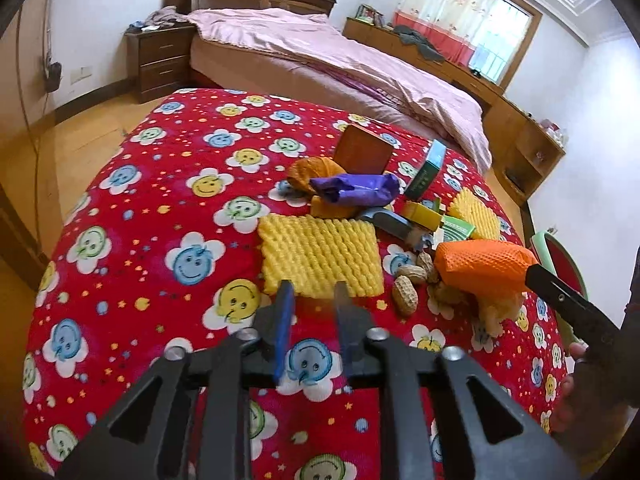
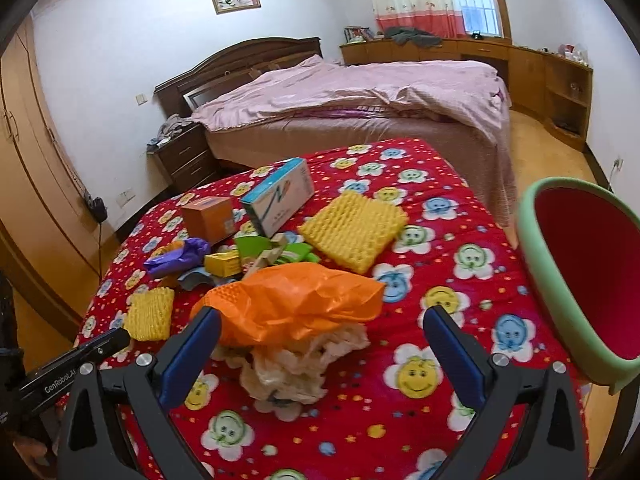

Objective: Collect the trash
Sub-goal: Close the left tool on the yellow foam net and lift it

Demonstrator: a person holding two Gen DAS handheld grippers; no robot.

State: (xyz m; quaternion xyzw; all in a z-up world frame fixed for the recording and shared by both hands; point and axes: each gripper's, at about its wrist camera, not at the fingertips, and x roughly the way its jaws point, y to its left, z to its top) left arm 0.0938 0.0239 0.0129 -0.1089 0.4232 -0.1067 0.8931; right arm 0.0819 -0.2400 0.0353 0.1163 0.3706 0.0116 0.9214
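Trash lies on a table under a red smiley-flower cloth [image 1: 132,208]. My left gripper [image 1: 314,288] hangs just short of a flat yellow foam mesh [image 1: 320,256]; its blue pads stand a narrow gap apart with nothing between them. My right gripper [image 2: 320,314] is wide open around an orange foam net and bag [image 2: 296,300] lying on crumpled white paper [image 2: 288,376]. In the left wrist view one right finger [image 1: 556,292] touches the orange net [image 1: 484,264]. Peanut shells [image 1: 406,288] lie beside it. A green-rimmed red bin [image 2: 536,260] stands at the table's right edge.
Further back lie a purple wrapper [image 1: 356,192], a brown box [image 1: 362,152], a teal-and-white box [image 2: 280,196], a small yellow box [image 2: 222,264] and a second yellow foam piece [image 2: 354,230]. A bed [image 2: 360,96] and nightstand [image 1: 160,60] stand behind the table.
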